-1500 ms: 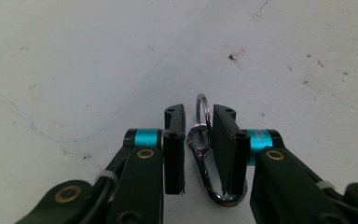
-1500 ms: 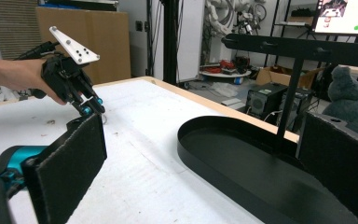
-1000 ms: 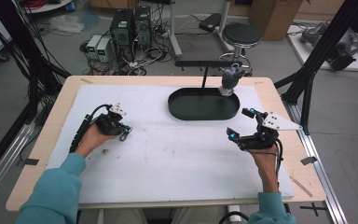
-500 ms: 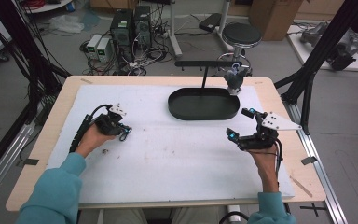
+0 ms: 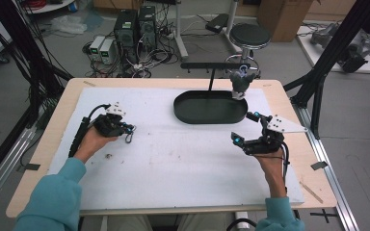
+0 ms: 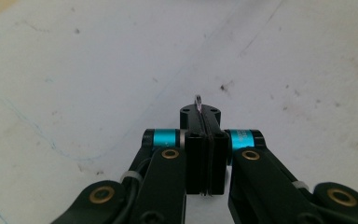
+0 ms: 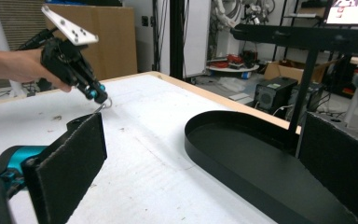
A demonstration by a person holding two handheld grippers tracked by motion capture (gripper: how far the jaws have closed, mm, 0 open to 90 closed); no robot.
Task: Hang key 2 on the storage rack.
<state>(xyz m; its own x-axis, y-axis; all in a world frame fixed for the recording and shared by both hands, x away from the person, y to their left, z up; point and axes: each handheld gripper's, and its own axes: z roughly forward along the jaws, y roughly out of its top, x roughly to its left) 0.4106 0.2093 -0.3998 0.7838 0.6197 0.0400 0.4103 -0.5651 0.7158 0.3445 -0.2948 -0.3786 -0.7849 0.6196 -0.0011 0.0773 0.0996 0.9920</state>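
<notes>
Metal glints between the closed jaws of the left gripper (image 5: 129, 130), which pinches a small wire ring (image 6: 198, 100) just above the white mat (image 5: 173, 168).
The right gripper (image 5: 244, 129) gapes wide and empty, well apart, beside the black tray (image 5: 183, 113).

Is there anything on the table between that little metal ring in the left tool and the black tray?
Nothing visible. The metal ring is pinched in the left tool, and only bare white table cover lies between it and the black tray.
</notes>
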